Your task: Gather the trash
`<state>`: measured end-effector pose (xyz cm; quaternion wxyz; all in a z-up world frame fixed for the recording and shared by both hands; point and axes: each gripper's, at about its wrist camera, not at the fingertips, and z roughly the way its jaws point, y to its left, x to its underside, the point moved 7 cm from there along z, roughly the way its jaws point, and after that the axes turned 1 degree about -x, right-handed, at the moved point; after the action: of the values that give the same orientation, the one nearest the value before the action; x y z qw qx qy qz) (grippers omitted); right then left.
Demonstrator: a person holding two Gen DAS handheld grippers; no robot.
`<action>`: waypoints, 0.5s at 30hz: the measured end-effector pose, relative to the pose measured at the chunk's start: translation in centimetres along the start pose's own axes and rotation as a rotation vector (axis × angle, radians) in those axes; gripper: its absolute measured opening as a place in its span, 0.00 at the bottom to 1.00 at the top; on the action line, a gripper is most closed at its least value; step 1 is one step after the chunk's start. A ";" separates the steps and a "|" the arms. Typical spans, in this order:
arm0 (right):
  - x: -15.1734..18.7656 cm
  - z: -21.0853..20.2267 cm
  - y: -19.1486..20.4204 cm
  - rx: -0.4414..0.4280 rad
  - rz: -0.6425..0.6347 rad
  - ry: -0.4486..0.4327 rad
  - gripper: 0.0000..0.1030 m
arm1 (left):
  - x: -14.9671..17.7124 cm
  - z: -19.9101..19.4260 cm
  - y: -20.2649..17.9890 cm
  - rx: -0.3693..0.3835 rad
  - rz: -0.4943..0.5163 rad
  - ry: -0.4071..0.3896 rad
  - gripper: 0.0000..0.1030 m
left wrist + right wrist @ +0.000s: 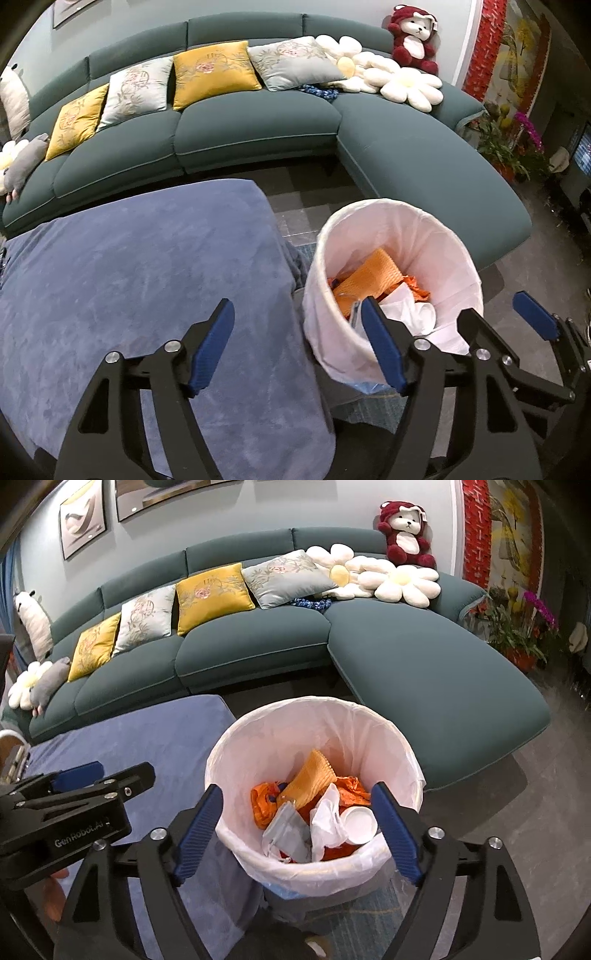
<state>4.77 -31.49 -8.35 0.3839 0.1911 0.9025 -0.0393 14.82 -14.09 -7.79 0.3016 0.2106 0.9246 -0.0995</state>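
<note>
While both tools hang over the room, the left gripper (299, 345) stands with its blue-padded fingers (214, 343) spread wide and nothing between them; it hovers above the blue-covered table (140, 266), its right finger crossing in front of the bin's near rim without clear contact. Just to the right of the table stands the trash bin (402, 746), lined with a white bag and sitting on the floor between table and green sofa (424, 664). Inside lie an orange mesh piece (312, 775), crumpled orange wrappers (352, 786), a grey packet (290, 829), white paper (325, 818) and a white round lid or cup (358, 821). The right gripper (299, 832) is also spread wide and empty, poised above the bin's near rim with one finger on each side of the opening; whether the pads touch the bag cannot be told. Lower layers of trash are hidden beneath the top pieces, and the bin's base is cut off behind the gripper frames. Cushions (210, 596) and a red plush bear (406, 533) sit on the sofa.
</note>
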 end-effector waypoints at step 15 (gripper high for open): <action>1.6 -1.2 0.4 0.030 -0.004 0.037 0.94 | 1.8 -1.6 2.6 -0.077 -0.022 -0.022 0.84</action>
<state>3.14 -30.38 -8.62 0.3641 0.1957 0.9092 -0.0500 13.86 -10.71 -7.74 0.3187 0.1878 0.9265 -0.0697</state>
